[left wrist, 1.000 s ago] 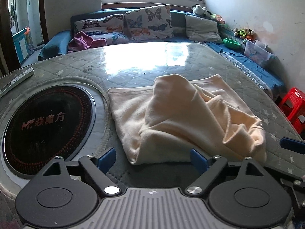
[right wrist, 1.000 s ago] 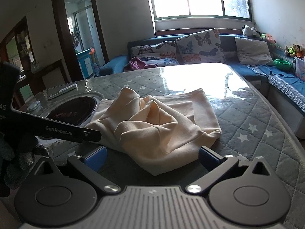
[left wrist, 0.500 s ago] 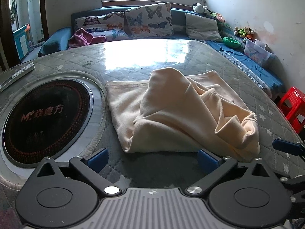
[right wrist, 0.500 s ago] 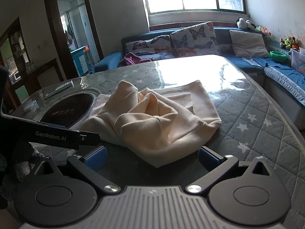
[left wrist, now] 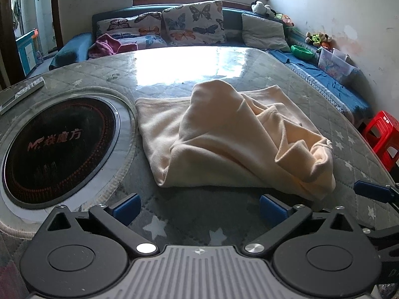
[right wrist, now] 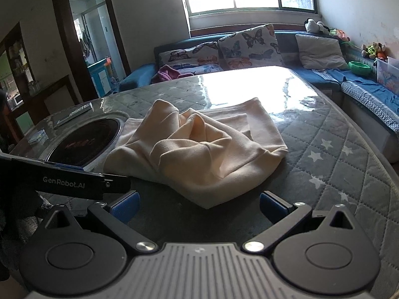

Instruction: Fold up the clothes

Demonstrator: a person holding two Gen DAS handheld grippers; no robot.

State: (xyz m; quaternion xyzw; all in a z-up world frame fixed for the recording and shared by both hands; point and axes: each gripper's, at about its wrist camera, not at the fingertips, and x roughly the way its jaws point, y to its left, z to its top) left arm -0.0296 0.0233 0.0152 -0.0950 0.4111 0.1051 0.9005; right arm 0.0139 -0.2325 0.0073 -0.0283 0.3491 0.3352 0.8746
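A cream garment (left wrist: 234, 137) lies crumpled on the grey quilted table cover (left wrist: 204, 234), its top layer bunched in loose folds over a flatter layer beneath. The right wrist view shows the same garment (right wrist: 199, 147) from its near corner. My left gripper (left wrist: 199, 205) is open just short of the cloth's near edge, nothing between its blue pads. My right gripper (right wrist: 198, 205) is also open, with the garment's near corner just beyond the pads, not touched. The left gripper's black body (right wrist: 69, 183) shows at the left of the right wrist view.
A round black hotplate (left wrist: 57, 142) is set into the table left of the garment. A flat remote (left wrist: 22, 94) lies at the far left edge. A blue sofa with butterfly cushions (left wrist: 194, 22) runs behind the table; a red stool (left wrist: 381, 134) stands at the right.
The left jaws have spread wider, and both views have drawn back slightly from the garment. The cloth's raised fold has sunk a little and stays where it lay.
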